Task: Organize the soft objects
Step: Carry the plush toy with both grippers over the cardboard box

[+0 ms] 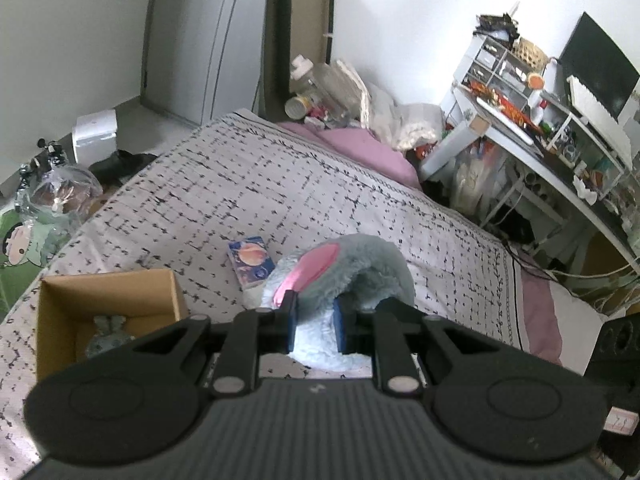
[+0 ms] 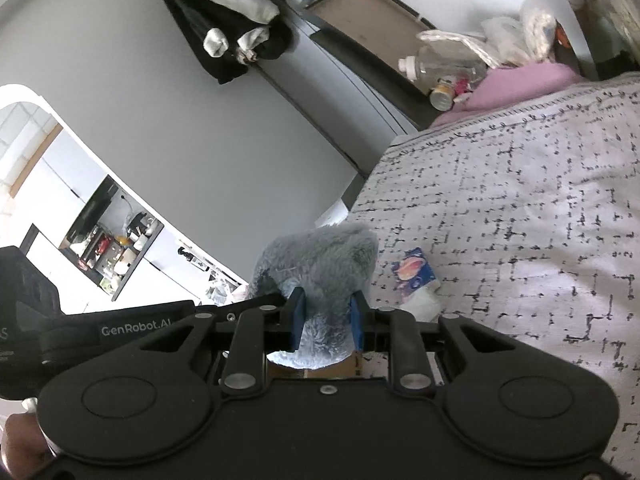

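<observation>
A grey-blue plush toy (image 1: 356, 264) with a pink inner ear hangs above the patterned bedspread (image 1: 224, 184). My left gripper (image 1: 316, 320) is shut on its pale fur, blue pads pressing from both sides. In the right wrist view the same plush toy (image 2: 320, 264) bulges between the blue pads of my right gripper (image 2: 328, 320), which is shut on it. The left gripper's black body (image 2: 120, 324) shows at the left of that view. An open cardboard box (image 1: 108, 292) lies on the bed at the left, with a small grey plush (image 1: 110, 332) inside.
A blue packet with a peach picture (image 1: 250, 262) lies on the bed beside the box, also seen as the blue packet (image 2: 414, 270). Pink pillow (image 1: 360, 148), bottles and bags crowd the bed's head. A cluttered desk (image 1: 560, 148) stands at right; bags sit on the floor at left.
</observation>
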### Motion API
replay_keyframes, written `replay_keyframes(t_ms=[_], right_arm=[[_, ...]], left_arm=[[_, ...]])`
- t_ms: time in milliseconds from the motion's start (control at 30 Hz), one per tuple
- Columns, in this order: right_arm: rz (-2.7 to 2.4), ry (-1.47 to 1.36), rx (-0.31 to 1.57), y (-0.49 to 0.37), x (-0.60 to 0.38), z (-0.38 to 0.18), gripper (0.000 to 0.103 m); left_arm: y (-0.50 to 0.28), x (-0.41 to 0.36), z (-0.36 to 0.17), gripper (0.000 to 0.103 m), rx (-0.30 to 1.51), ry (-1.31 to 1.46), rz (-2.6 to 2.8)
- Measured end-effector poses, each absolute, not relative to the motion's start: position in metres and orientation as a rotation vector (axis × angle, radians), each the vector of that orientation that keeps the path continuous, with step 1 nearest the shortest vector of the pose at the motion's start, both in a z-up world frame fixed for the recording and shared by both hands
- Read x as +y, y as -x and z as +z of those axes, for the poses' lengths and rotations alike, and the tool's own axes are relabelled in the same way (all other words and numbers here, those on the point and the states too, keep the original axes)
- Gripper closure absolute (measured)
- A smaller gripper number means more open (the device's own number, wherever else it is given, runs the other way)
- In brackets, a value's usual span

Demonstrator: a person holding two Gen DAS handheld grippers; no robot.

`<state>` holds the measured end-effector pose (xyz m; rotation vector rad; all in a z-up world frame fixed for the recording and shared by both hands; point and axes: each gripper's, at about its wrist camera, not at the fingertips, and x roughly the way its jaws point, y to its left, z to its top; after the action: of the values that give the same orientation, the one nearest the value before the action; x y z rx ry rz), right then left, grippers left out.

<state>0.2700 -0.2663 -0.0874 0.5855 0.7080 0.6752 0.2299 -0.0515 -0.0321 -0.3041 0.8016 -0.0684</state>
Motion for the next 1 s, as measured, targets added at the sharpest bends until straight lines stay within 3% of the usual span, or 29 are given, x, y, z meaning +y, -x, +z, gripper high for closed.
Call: replay_keyframes(t_ms=[633,1000], right_arm=[[0.784,-0.477,0.687,-0.259,-0.181,-0.061,0.08],[0.804,-0.377,0.791,-0.254,-0.13,-0.078,0.08]], left_arm=[[-0.191,0.035,-0.018,0.085,0.7,0.397,0.016],[-0.181,0.081,-0.053,0.085,0.751,0.49,0.09]])
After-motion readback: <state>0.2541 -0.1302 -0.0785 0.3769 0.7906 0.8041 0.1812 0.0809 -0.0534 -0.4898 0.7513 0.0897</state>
